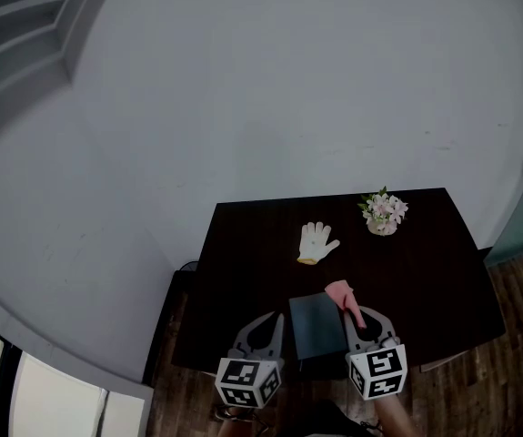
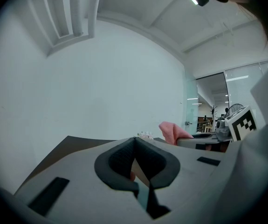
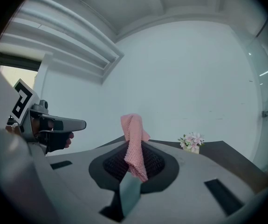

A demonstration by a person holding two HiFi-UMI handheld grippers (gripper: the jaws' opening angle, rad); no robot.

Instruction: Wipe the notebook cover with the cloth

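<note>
A dark grey-green notebook (image 1: 316, 324) lies flat near the front edge of the dark table (image 1: 243, 262), between my two grippers. My right gripper (image 1: 354, 315) is shut on a pink cloth (image 1: 341, 296). In the right gripper view the cloth (image 3: 133, 139) stands up out of the closed jaws of the right gripper (image 3: 134, 148) and hangs down between the pads. My left gripper (image 1: 276, 319) sits just left of the notebook; its jaws meet at the tip with nothing seen gripped (image 2: 134, 141). The left gripper view also shows the cloth (image 2: 171, 132) off to the right.
A white work glove (image 1: 316, 242) lies mid-table, beyond the notebook. A small pot of pink and white flowers (image 1: 384, 213) stands at the far right corner, also in the right gripper view (image 3: 192, 141). A pale wall rises behind the table. Wooden floor (image 1: 516, 335) lies to the right.
</note>
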